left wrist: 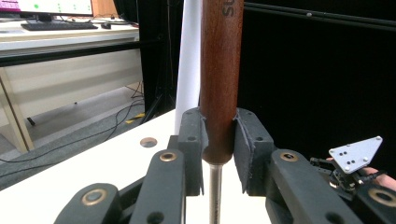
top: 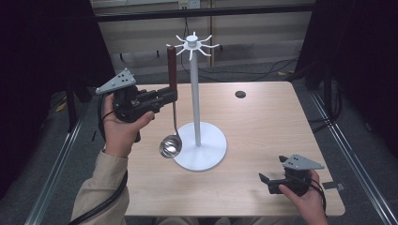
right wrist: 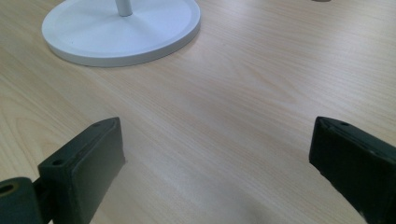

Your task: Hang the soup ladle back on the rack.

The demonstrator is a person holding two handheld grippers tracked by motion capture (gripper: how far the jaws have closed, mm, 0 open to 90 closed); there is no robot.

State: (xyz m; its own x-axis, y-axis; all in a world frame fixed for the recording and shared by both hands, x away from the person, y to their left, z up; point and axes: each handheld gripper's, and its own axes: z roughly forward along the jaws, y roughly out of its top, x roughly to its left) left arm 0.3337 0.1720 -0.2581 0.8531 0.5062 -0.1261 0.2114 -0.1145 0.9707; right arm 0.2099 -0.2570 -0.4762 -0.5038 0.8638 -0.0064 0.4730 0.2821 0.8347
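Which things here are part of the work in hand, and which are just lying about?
In the work:
- ladle, held upright by its wooden handle in the left gripper
- white hook stand, right beside the ladle

Just about:
- right gripper, open and idle low over the table
- small dark round disc on the table's far side

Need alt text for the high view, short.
The left gripper holds a ladle upright by its brown wooden handle, steel bowl down, beside a white hook stand on a light wooden table. The right gripper rests open near the table's front right corner.
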